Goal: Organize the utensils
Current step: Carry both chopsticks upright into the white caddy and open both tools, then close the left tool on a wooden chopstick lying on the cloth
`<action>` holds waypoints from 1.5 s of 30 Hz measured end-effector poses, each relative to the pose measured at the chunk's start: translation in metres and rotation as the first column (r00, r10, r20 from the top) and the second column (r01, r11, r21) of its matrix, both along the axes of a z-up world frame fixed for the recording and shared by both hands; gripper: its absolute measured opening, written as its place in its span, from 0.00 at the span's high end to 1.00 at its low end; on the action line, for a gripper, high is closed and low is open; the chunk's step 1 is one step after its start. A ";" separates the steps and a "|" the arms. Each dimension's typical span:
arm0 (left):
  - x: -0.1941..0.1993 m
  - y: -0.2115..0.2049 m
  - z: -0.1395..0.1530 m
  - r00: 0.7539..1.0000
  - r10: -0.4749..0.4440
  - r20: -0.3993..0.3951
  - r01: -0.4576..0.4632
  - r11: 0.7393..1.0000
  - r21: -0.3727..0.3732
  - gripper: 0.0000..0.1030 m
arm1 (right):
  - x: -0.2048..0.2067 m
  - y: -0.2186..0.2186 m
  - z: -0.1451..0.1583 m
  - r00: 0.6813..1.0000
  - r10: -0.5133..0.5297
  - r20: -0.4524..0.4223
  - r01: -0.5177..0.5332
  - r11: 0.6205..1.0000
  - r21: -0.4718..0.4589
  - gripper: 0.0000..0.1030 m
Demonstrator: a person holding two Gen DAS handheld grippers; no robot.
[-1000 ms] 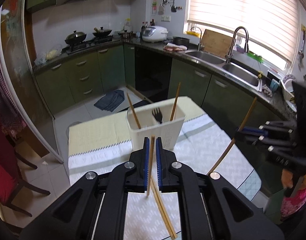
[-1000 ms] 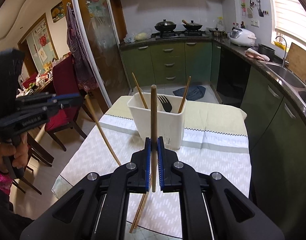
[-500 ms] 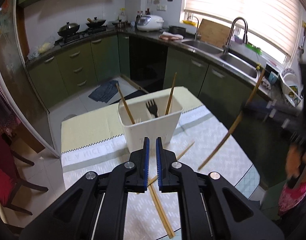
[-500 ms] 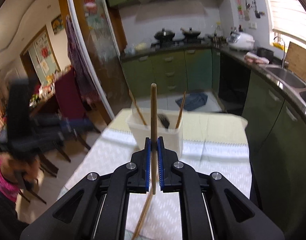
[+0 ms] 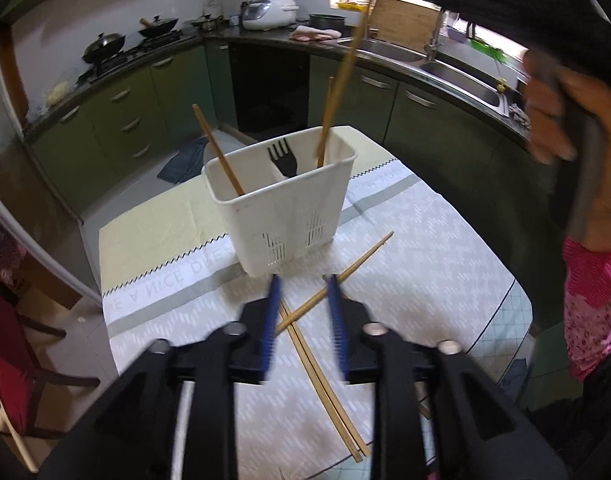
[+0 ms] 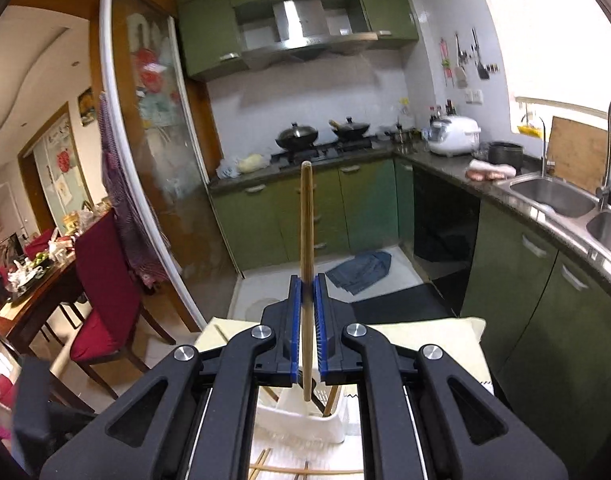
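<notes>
A white utensil holder (image 5: 281, 208) stands on the clothed table; in the right wrist view only a part of the holder (image 6: 301, 420) shows, under the jaws. It holds a slanting chopstick (image 5: 217, 148) on the left, a black fork (image 5: 283, 158) in the middle and another chopstick (image 5: 328, 100) on the right. My right gripper (image 6: 306, 284) is shut on a chopstick (image 6: 306, 220) held upright, and its lower end dips into the holder's right side. My left gripper (image 5: 303, 292) hovers low in front of the holder with its jaws opening and nothing gripped. Three loose chopsticks (image 5: 321, 364) lie crossed on the cloth beneath it.
The table (image 5: 445, 248) ends close behind the holder and at the right. A person's hand (image 5: 553, 112) and pink sleeve (image 5: 589, 300) are at the right. Green cabinets, a sink (image 6: 553, 200) and a stove ring the room; red chairs (image 6: 101, 280) stand to the left.
My left gripper let go of its chopstick, which now lies on the cloth, sank toward the table and spread its jaws. My right gripper carried its chopstick up and over the holder.
</notes>
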State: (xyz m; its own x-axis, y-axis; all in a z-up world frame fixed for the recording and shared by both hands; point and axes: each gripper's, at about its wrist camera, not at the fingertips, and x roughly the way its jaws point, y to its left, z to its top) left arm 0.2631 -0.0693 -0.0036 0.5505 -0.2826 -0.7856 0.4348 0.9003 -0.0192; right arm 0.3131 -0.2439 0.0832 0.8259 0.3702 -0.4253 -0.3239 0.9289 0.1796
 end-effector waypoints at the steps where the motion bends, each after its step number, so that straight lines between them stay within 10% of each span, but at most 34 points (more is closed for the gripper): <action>1: 0.000 -0.002 -0.001 1.000 -0.021 0.014 0.021 1.000 0.007 0.64 | 0.009 0.004 -0.008 1.000 -0.005 -0.016 0.004 1.000 -0.015 0.93; 11: 0.020 -0.034 -0.021 0.981 -0.192 0.030 0.190 0.980 0.066 0.53 | 0.012 0.008 -0.022 0.999 0.019 -0.044 -0.021 0.998 -0.053 0.72; 18: 0.037 -0.099 -0.075 0.874 -0.481 -0.064 0.484 0.856 0.183 0.53 | -0.068 -0.059 -0.006 0.999 0.040 -0.011 -0.040 0.999 0.024 0.64; 26: 0.073 -0.140 -0.131 0.797 -0.581 -0.163 0.604 0.770 0.208 0.53 | -0.123 -0.134 -0.054 0.993 -0.029 -0.118 0.036 0.997 0.064 0.64; 45: 0.094 -0.162 -0.168 0.766 -0.590 -0.256 0.637 0.750 0.179 0.94 | -0.124 -0.164 -0.072 0.982 -0.008 -0.188 0.036 0.989 0.145 0.59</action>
